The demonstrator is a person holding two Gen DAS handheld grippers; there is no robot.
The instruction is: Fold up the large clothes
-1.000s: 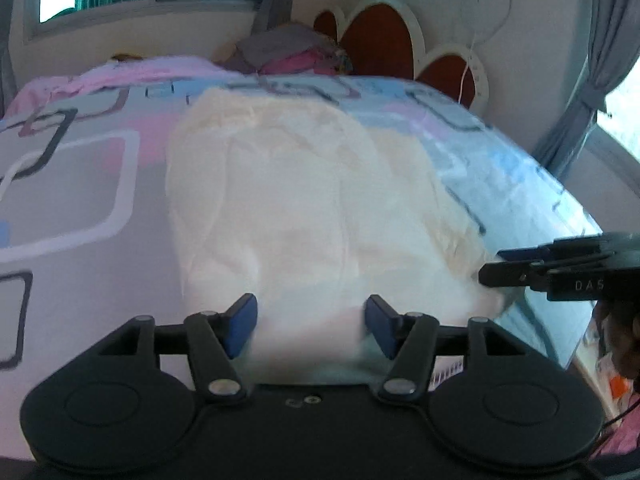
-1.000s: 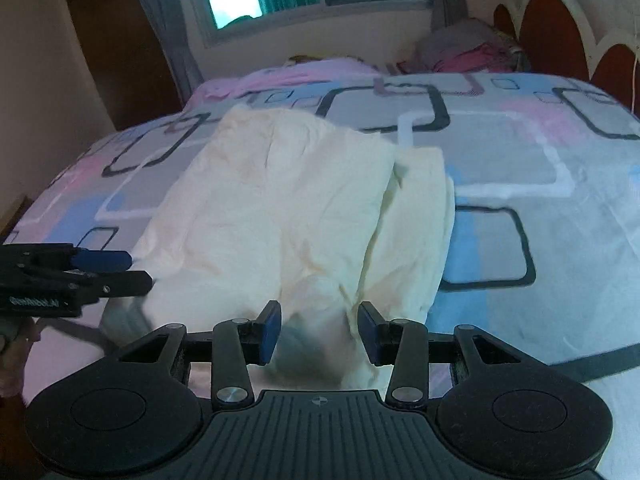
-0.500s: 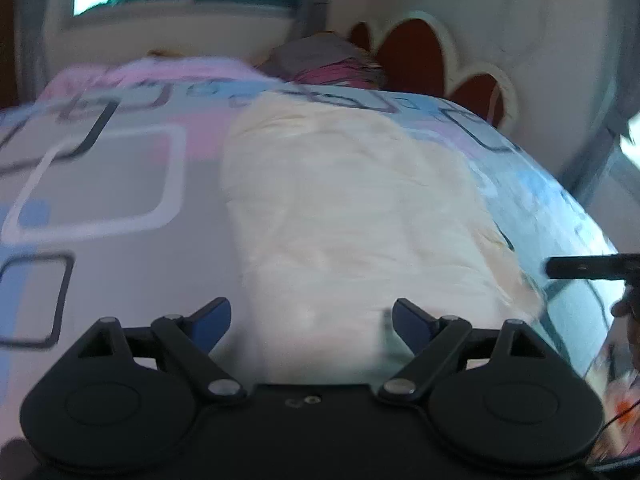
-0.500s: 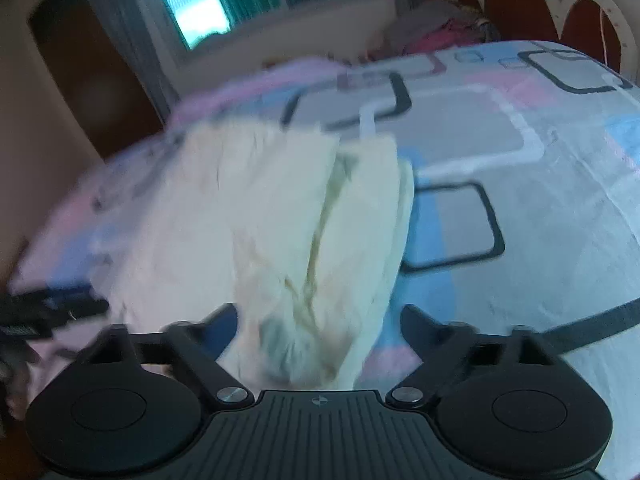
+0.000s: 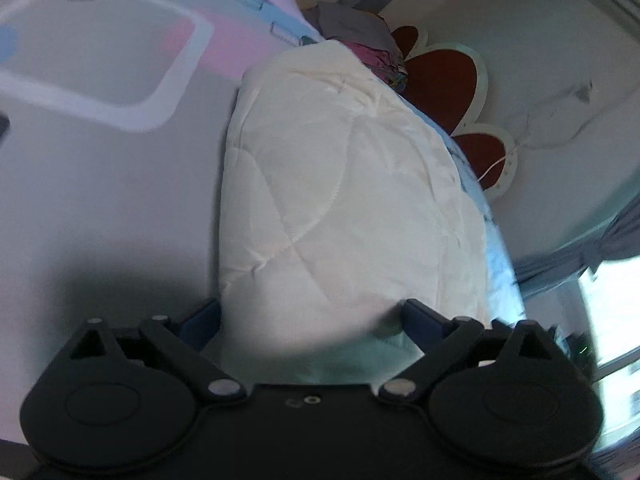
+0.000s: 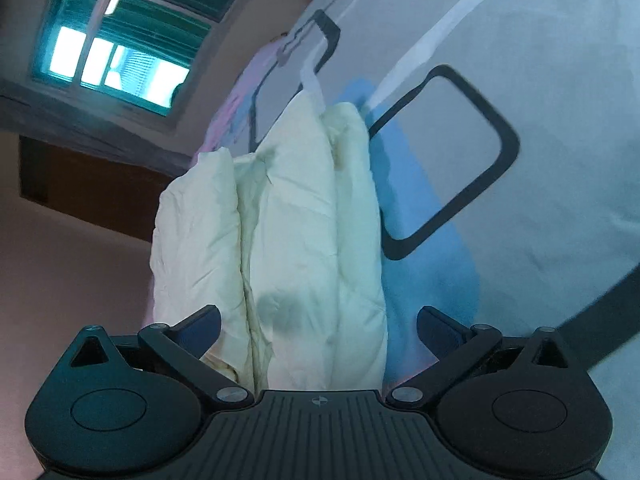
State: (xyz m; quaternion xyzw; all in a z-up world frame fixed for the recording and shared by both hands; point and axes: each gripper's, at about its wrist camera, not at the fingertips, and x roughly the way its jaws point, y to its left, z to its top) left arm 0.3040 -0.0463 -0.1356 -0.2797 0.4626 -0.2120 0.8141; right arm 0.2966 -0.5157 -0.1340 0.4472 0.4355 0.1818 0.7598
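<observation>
Headboard (image 5: 440, 80) vs window (image 6: 120, 40) bkgd.

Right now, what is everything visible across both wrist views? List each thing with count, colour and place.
cream garment: one, pale cream, lying on the bed, its near end between both grippers' open fingers.
bedsheet: one, grey with pink, blue, white and black rounded squares, under the garment.
clothes pile: one, grey and pink, far end of bed by the headboard.
headboard: one, dark red with white scalloped trim, against the wall.
window: one, green-framed, bright, upper left of right wrist view.
curtain: one, grey, right edge of left wrist view.
left gripper: black, blue pads, open.
right gripper: black, blue pads, open.
</observation>
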